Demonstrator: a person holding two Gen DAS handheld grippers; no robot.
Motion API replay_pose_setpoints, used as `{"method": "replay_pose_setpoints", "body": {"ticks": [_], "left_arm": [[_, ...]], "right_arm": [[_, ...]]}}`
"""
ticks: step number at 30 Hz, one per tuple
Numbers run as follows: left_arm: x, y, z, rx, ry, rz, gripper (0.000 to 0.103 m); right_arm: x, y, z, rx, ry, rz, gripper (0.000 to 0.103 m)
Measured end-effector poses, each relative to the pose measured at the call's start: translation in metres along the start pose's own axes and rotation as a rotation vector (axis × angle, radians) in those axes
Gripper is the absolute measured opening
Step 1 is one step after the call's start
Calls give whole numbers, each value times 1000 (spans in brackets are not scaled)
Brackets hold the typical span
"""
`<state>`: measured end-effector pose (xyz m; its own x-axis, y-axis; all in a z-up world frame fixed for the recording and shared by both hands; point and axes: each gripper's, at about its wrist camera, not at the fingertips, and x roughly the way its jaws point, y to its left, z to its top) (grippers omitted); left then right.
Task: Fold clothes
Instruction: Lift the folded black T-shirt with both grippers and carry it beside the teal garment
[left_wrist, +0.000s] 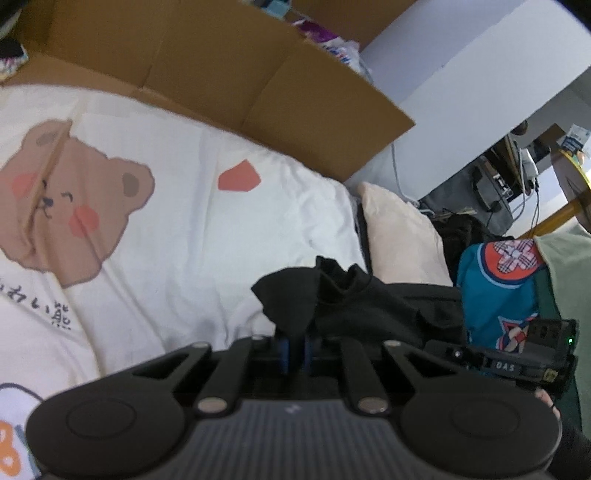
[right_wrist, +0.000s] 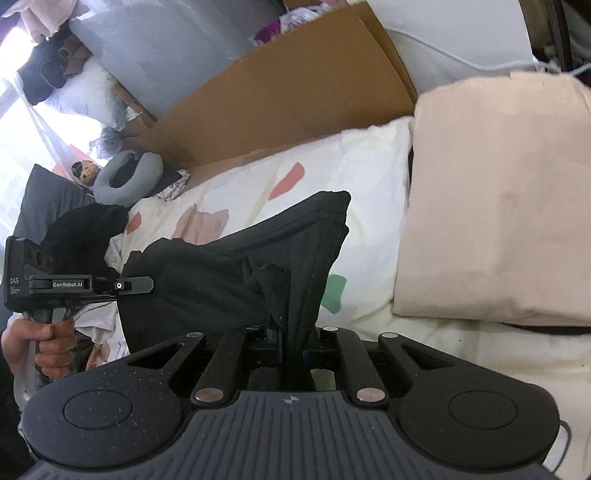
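A black garment (left_wrist: 354, 299) hangs stretched between both grippers above a white bedsheet (left_wrist: 184, 229) printed with a brown bear. My left gripper (left_wrist: 293, 345) is shut on one bunched edge of it. In the right wrist view the same black garment (right_wrist: 229, 269) spreads out leftward, and my right gripper (right_wrist: 293, 349) is shut on a fold of it. The left gripper's body (right_wrist: 74, 284) shows at the left of that view, held by a hand (right_wrist: 35, 343), with the cloth running into it. The right gripper's body (left_wrist: 517, 363) appears at the lower right of the left wrist view.
A flattened cardboard box (left_wrist: 229, 74) stands along the far side of the bed. A beige pillow (right_wrist: 495, 206) lies at the right, a grey neck pillow (right_wrist: 125, 177) and a dark cushion at the far left. A teal patterned cloth (left_wrist: 498, 295) is beside the black garment.
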<state>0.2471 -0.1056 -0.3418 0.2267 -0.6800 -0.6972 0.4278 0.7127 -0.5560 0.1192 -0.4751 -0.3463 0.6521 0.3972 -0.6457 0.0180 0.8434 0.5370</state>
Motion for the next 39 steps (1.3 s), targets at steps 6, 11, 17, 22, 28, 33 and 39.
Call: {"method": "replay_pose_setpoints", "body": {"ticks": [6,11,17,22,28,33,39], "left_arm": [[-28,-35,12,38,-17,7,7],[-57,-66,25,83,-41,19,7],[-94,-109,40,130,-99,26,7],[-122,-146,53,167,-158,19,7],[-148,-191,69,214,-211,13,7],[-168,-222,88,230,-222,-11,7],[-190,-259,102,256,-246,0,7]], "right_arm": [[-37,18,14,2,-52,0,7],[-69,35,27,-9,-105,10,7],[-110,59,48,-27,-181,16,7],[-146,73,70,-42,-245,21,7],[-187,87,99,-37,-308,6,7],[-227,102,124,-50,-341,-2,7],[-271,126,144,-85,-360,-23,7]]}}
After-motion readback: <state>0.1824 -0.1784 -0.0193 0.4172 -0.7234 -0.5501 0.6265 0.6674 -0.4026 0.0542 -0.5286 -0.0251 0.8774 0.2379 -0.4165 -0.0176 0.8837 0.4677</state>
